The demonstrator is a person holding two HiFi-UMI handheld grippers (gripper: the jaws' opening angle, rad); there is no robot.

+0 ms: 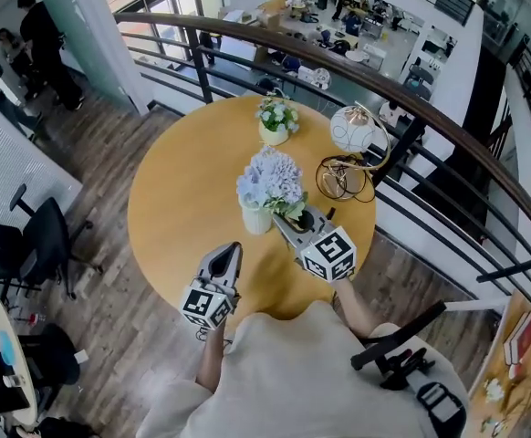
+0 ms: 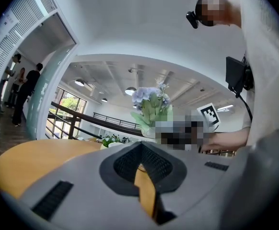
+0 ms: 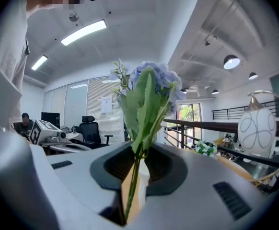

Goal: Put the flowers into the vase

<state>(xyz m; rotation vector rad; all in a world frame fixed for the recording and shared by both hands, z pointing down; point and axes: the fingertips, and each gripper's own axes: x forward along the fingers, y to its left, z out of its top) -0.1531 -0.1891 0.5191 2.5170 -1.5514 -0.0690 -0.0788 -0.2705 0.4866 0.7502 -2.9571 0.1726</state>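
A bunch of pale blue flowers (image 1: 270, 179) with green leaves hangs over a small white vase (image 1: 255, 220) on the round wooden table (image 1: 174, 199). My right gripper (image 1: 282, 219) is shut on the green stem (image 3: 133, 188), and the blue head (image 3: 149, 83) stands upright above the jaws. Whether the stem's end is inside the vase I cannot tell. My left gripper (image 1: 233, 247) hovers near the table's front edge, left of the vase, its jaws together with nothing between them (image 2: 142, 169). From it, the flowers (image 2: 151, 104) show ahead.
A small pot of white and green flowers (image 1: 276, 121) and a white globe lamp (image 1: 352, 128) stand at the table's far side. A wire ring (image 1: 343, 179) lies right of the vase. A dark railing (image 1: 430, 117) curves behind the table. An office chair (image 1: 42, 235) stands left.
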